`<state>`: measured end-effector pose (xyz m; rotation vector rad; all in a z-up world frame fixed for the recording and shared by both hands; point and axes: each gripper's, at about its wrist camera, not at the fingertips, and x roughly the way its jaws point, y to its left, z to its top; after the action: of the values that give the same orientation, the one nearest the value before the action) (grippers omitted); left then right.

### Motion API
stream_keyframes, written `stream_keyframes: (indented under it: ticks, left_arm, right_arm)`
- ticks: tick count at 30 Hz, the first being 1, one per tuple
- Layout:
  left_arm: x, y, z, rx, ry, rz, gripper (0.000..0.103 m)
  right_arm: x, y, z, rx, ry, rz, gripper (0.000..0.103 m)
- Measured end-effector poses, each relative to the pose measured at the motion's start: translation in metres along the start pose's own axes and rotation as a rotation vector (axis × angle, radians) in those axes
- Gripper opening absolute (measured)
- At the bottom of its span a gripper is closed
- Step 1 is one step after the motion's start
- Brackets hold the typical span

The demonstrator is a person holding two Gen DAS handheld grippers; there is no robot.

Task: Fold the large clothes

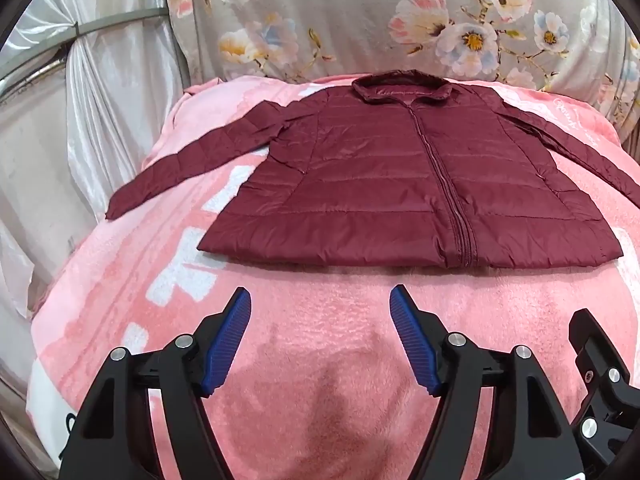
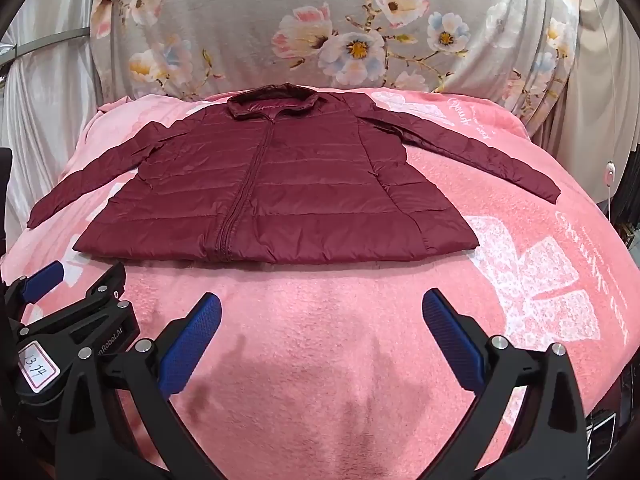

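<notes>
A maroon quilted jacket [image 1: 400,184] lies flat on a pink blanket [image 1: 320,340], zipped, collar away from me, both sleeves spread out to the sides. It also shows in the right wrist view [image 2: 280,196]. My left gripper [image 1: 320,300] is open and empty, hovering over bare blanket short of the jacket's hem. My right gripper [image 2: 322,306] is open and empty, also short of the hem. The left gripper's body shows at the left edge of the right wrist view [image 2: 68,312].
A grey floral cloth [image 1: 400,20] hangs behind the blanket. White satin drapes [image 1: 100,100] hang on the left. The blanket [image 2: 540,280] has white print on the right and drops off at its edges. A white cord [image 2: 610,172] hangs at far right.
</notes>
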<state>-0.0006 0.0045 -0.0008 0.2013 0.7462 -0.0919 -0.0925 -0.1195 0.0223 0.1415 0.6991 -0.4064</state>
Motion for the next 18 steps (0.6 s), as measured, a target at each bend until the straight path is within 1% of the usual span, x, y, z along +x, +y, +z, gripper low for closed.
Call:
stream_keyframes:
  ticks: [3,5,6,9,10,12,13,14,18]
  left_arm:
    - [0.001,-0.001,0.000,0.002,0.012,0.005,0.070]
    - [0.004,-0.002,0.000,0.006,0.036,0.020,0.072]
    - [0.005,-0.002,-0.001,0.009,0.046,0.026,0.076]
    - [0.004,-0.002,-0.001,0.013,0.046,0.036,0.081]
    - [0.005,-0.003,-0.001,0.016,0.049,0.048,0.084]
    - [0.005,-0.005,0.000,0.022,0.055,0.066,0.087]
    - [0.005,-0.005,0.000,0.025,0.057,0.062,0.087]
    - [0.004,-0.005,0.001,0.022,0.056,0.057,0.087]
    - [-0.005,-0.003,0.004,0.004,0.006,0.047,0.087]
  right_arm:
    - [0.000,-0.001,-0.001,0.001,-0.001,0.000,0.098]
    - [0.001,-0.003,-0.002,0.001,-0.001,0.002,0.098]
    - [0.001,-0.002,-0.002,0.002,-0.001,-0.001,0.098]
    - [0.001,-0.001,-0.001,0.003,-0.002,-0.001,0.098]
    - [0.000,-0.002,0.000,0.005,-0.002,-0.003,0.098]
    - [0.000,0.001,0.003,0.010,-0.001,-0.004,0.098]
    - [-0.001,-0.009,-0.001,0.018,-0.002,0.002,0.098]
    - [0.001,-0.011,-0.002,0.022,-0.002,0.004,0.098]
    - [0.001,-0.013,-0.001,0.025,-0.008,0.003,0.098]
